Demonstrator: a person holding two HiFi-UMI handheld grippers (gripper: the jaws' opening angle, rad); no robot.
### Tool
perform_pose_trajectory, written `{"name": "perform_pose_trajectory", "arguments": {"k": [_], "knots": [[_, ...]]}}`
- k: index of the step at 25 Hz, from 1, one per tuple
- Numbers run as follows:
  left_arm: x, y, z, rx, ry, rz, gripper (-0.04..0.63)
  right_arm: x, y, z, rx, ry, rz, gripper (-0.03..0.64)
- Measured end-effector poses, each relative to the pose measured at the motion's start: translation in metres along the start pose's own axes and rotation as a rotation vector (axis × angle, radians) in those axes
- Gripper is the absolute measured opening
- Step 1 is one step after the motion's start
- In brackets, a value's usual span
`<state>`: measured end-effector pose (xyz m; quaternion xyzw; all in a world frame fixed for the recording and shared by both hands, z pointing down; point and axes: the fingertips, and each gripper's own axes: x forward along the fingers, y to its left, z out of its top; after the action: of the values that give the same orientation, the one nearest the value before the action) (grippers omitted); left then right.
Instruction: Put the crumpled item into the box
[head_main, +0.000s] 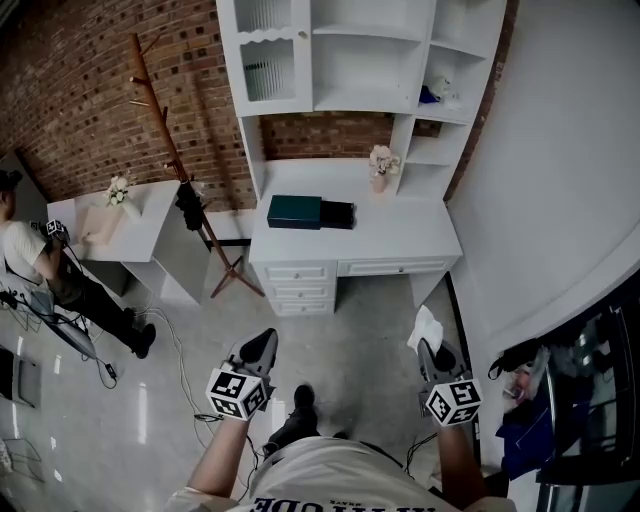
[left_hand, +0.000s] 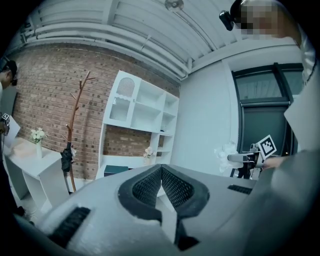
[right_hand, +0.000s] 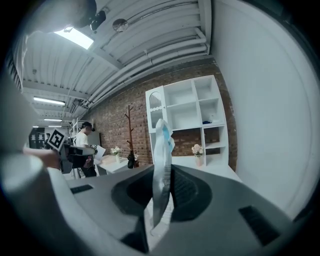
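My right gripper is shut on a crumpled white item and holds it up in the air over the floor. In the right gripper view the crumpled item stands upright, pinched between the jaws of the right gripper. My left gripper hangs level with it on the left; its jaws are shut with nothing between them. A dark green box with a black open end lies on the white desk well ahead of both grippers.
White shelving rises behind the desk, with a small flower vase on the desktop. A wooden coat stand leans at the brick wall. A person sits by a second white table at the left. Cables lie on the floor.
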<state>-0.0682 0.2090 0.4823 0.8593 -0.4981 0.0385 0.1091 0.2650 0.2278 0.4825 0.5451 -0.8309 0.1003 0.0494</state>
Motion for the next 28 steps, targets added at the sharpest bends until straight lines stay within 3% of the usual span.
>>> {"name": "perform_pose_trajectory", "arguments": {"k": [16,28], "knots": [[0.104,0.115,0.024,0.014,0.044,-0.113,0.025,0.131,0.019,0.027,0.022,0.018,-0.072,0.072],[0.143,0.171,0.033,0.004,0.055,-0.156,0.025,0.189,0.025,0.042,0.025,0.027,-0.103,0.072]]}}
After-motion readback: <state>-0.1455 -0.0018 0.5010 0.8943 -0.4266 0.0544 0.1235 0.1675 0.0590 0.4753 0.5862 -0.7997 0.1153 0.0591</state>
